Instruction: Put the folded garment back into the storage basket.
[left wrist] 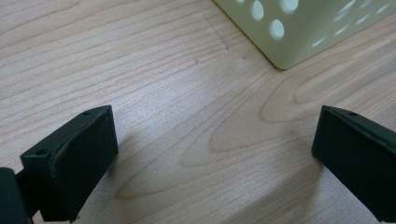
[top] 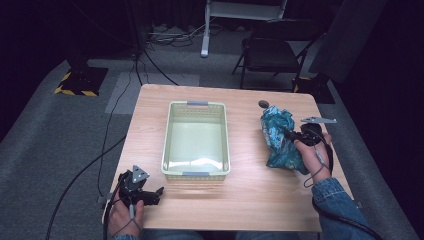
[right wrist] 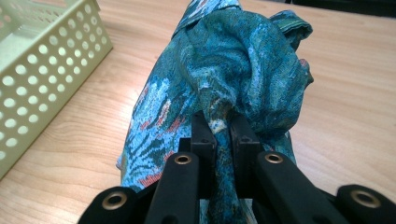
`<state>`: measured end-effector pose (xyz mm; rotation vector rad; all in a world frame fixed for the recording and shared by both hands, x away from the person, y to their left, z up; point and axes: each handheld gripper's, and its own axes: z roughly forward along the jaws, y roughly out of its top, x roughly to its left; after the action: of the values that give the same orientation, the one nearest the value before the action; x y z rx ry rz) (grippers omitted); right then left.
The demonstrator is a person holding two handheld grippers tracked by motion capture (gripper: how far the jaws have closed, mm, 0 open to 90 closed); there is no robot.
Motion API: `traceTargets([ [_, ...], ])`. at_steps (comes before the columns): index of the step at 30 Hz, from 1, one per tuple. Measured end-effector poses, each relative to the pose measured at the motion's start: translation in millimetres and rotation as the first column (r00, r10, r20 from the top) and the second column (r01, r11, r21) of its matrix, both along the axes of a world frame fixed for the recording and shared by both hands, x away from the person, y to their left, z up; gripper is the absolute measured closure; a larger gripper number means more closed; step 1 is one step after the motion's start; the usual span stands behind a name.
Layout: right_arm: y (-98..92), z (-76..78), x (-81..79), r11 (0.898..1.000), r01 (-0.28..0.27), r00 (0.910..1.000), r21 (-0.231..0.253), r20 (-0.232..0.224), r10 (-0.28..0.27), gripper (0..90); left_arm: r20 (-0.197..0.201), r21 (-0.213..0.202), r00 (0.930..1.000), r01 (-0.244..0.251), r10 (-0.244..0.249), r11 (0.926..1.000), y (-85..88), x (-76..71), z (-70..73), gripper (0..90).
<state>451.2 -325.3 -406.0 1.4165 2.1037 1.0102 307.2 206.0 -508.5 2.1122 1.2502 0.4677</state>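
My right tool [right wrist: 219, 135] pinched the cloth [top: 278, 137]; my left tool [top: 150, 195] lay spread at seven o'clock. Lifting it clear over the basket [top: 169, 132] rim seemed wise.

High view looks down on the table [top: 250, 200]; gripper views sit close, sharing the basket [top: 196, 140].

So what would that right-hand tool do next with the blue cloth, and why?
Probably lift the cloth slightly and carry it toward the basket. The right tool is already pinched on a fold of it, and the basket sits empty beside it. The left tool is open, near the basket's corner.
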Motion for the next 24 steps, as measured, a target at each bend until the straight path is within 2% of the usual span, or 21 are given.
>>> traceTargets([
  [13,3.7,32.8,0.8,1.000,-0.008,0.9994,-0.006,0.035,0.008,83.0,0.000,-0.001,1.0000,0.000,0.000,1.0000,0.0,0.1,0.0,0.4],
  [24,12.8,52.8,5.8,1.000,-0.027,0.9982,-0.015,0.053,0.028,82.9,-0.001,-0.003,1.0000,-0.001,0.001,1.0000,0.1,0.2,-0.1,0.3],
])
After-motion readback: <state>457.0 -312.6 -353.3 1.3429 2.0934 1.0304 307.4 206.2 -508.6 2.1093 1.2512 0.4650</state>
